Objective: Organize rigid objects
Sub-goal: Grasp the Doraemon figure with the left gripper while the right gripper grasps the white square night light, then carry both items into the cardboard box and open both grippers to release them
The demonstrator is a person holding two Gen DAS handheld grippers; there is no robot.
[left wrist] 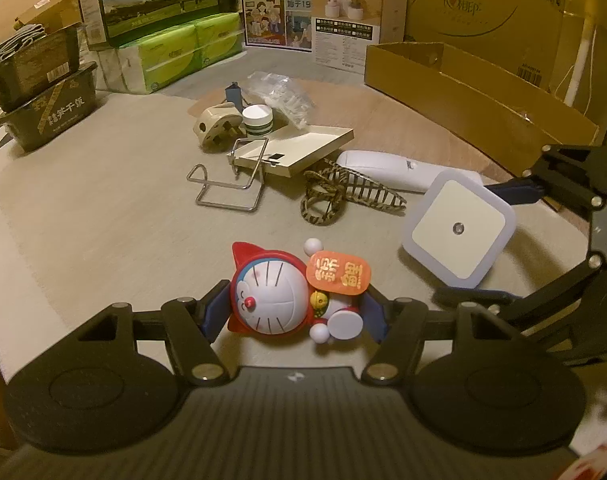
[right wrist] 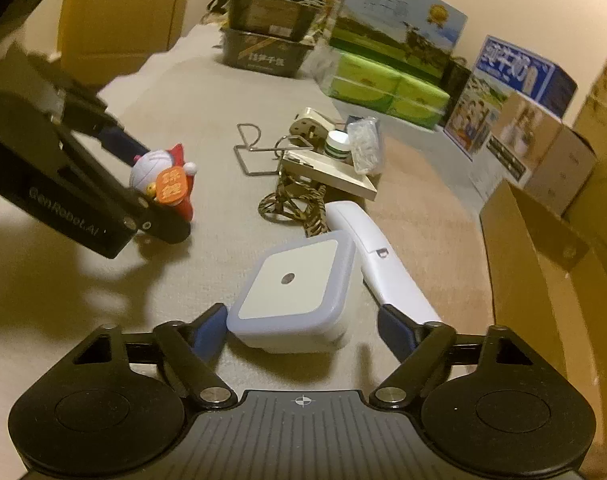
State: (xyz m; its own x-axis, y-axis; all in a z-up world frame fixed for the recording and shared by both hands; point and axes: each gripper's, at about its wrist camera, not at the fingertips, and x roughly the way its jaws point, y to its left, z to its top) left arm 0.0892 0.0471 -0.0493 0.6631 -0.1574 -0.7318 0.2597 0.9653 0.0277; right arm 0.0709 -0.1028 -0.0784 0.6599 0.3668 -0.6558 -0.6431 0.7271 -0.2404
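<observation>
So the cat figurine (left wrist: pixel 277 292) sits low in the centre of the left wrist view, pinched between the left gripper (left wrist: pixel 293 312) pads. The square night light (right wrist: pixel 293 284) is bottom centre in the right wrist view, inside the right gripper (right wrist: pixel 303 328); left pad looks touching, right pad has a gap. Behind: a white remote (right wrist: pixel 367 248), a wire stand (left wrist: pixel 227 180), a shallow tray (left wrist: pixel 303 148).
</observation>
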